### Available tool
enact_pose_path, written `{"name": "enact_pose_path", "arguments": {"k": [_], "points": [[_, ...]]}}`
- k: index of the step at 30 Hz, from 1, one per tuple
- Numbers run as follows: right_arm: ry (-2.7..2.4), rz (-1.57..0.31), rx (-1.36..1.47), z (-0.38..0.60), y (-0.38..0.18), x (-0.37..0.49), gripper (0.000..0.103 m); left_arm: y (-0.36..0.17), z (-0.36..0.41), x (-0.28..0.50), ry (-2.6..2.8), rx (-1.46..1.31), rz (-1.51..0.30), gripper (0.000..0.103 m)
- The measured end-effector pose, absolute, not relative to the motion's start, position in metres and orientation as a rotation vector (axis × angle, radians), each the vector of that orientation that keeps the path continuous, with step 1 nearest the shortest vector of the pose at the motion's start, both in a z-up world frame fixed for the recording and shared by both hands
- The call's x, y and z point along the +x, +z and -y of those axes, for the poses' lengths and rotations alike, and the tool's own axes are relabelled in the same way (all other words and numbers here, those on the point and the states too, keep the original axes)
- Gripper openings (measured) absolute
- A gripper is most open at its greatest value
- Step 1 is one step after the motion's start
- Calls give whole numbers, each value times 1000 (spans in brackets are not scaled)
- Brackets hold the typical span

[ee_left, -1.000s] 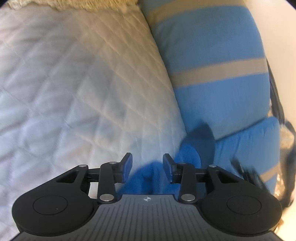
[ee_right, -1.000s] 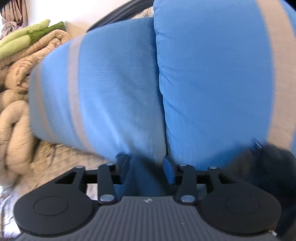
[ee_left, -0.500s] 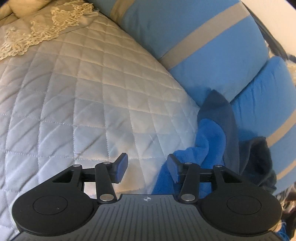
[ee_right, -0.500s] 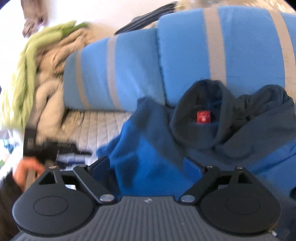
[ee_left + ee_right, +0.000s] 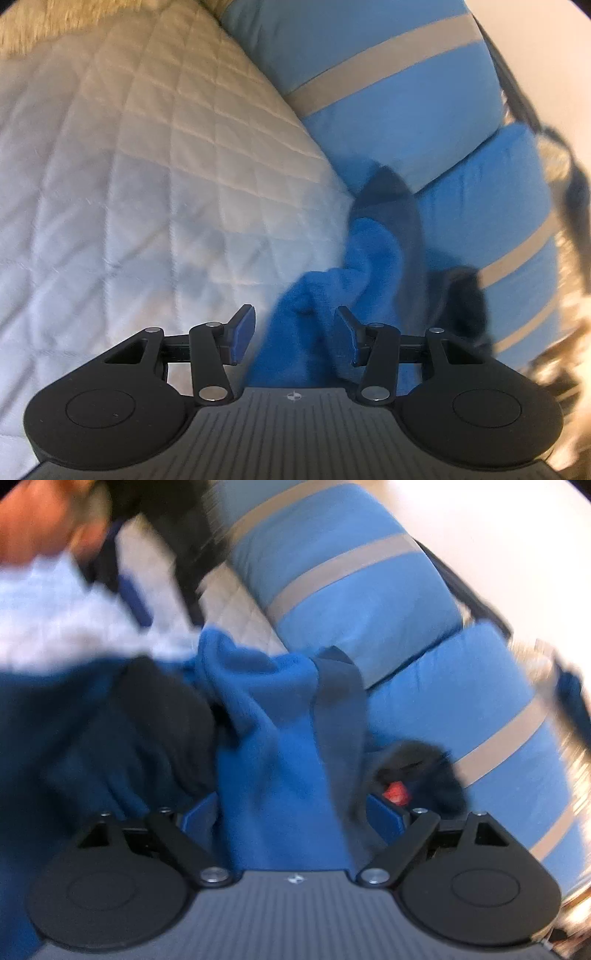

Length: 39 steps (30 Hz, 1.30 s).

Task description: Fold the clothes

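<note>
**Quilted bed, fleece bunched at the cushions**

Pale quilt (image 5: 147, 177) spreads wide; the blue fleece (image 5: 273, 746) lies heaped against the striped cushions (image 5: 399, 103), stretching from them toward both tongs. The right gripper (image 5: 291, 816), jaws wide, straddles it closest. The left gripper (image 5: 295, 336), half apart, has fleece between unpressing pads.

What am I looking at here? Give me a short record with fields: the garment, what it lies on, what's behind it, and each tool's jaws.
garment: blue fleece top with dark grey parts, crumpled
surface: white quilted cover
behind: blue cushions with beige stripes
label: small red tag inside the dark collar
left gripper: jaws apart, fleece between, not pinched
right gripper: jaws wide, fleece between them
picture quality: right view blurred
</note>
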State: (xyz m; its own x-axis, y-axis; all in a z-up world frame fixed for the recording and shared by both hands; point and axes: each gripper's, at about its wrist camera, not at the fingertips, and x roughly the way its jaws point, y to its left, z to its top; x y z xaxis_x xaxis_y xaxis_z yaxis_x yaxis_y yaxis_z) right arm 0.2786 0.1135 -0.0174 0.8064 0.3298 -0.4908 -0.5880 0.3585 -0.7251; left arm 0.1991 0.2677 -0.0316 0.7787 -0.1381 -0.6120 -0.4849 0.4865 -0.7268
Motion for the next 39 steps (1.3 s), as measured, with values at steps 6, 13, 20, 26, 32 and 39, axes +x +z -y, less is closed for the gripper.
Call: {"name": "enact_pose_path", "arguments": {"k": [6, 13, 20, 26, 32, 39], "points": [[558, -182, -1288, -111, -35, 267, 27, -21, -262, 198, 254, -965, -670, 46], [542, -251, -973, -95, 20, 291, 9, 1, -242, 200, 234, -678, -685, 49], [533, -305, -739, -83, 57, 311, 8, -10, -230, 216, 187, -566, -686, 51], [554, -313, -724, -82, 60, 307, 8, -20, -216, 232, 173, -443, -671, 51], [571, -317, -722, -81, 60, 304, 8, -23, -209, 247, 225, -328, -629, 51], [614, -335, -770, -81, 51, 296, 7, -28, -212, 264, 210, -294, -636, 46]]}}
